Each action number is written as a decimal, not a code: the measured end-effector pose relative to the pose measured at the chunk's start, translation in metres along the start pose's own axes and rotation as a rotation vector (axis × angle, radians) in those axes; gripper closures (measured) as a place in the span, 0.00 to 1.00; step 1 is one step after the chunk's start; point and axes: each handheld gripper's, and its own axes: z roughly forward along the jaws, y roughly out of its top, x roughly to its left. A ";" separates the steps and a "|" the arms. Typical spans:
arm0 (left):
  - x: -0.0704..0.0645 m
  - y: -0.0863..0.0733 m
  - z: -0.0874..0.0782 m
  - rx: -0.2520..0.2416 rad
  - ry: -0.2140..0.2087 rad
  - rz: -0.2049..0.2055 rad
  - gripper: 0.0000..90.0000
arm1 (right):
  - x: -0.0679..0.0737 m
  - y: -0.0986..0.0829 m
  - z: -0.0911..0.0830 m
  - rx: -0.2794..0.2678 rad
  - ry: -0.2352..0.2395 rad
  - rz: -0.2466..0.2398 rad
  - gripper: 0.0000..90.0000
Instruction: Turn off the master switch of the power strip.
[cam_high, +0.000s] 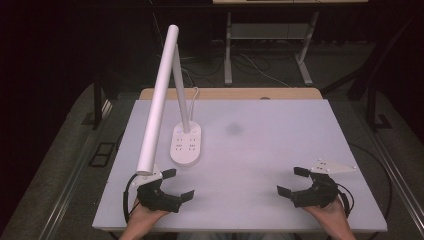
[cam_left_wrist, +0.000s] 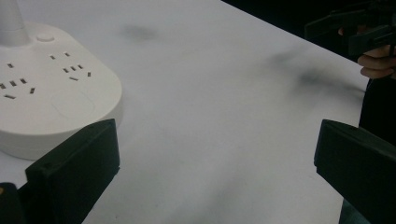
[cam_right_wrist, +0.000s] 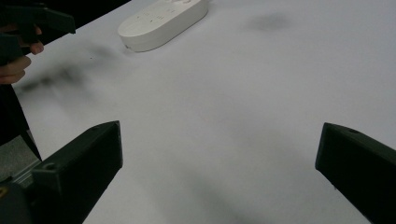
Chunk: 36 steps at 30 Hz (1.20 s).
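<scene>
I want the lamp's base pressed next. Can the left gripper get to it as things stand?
Probably yes. The left gripper sits open just short of the lamp base, with bare table between them.

Dark room, grey desk legs (cam_high: 228, 55)

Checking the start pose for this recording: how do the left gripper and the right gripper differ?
The left gripper sits at the table's near left, close to the lamp base; the right gripper sits at the near right, with bare table around it. The lamp's tilted white bar ends just over the left gripper; nothing hangs over the right gripper. Shared: both are hand-held, open, holding nothing, jaws angled toward the table's middle.
</scene>
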 end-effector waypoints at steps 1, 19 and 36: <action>0.000 0.000 0.000 0.002 -0.001 0.001 0.00 | 0.000 0.000 0.000 0.000 0.000 0.000 0.00; 0.001 -0.001 -0.001 0.017 -0.017 -0.008 0.00 | -0.001 0.000 0.000 0.017 0.012 -0.004 0.00; 0.001 0.006 -0.004 0.049 -0.020 0.003 0.00 | -0.001 -0.001 -0.001 0.036 0.016 0.000 0.00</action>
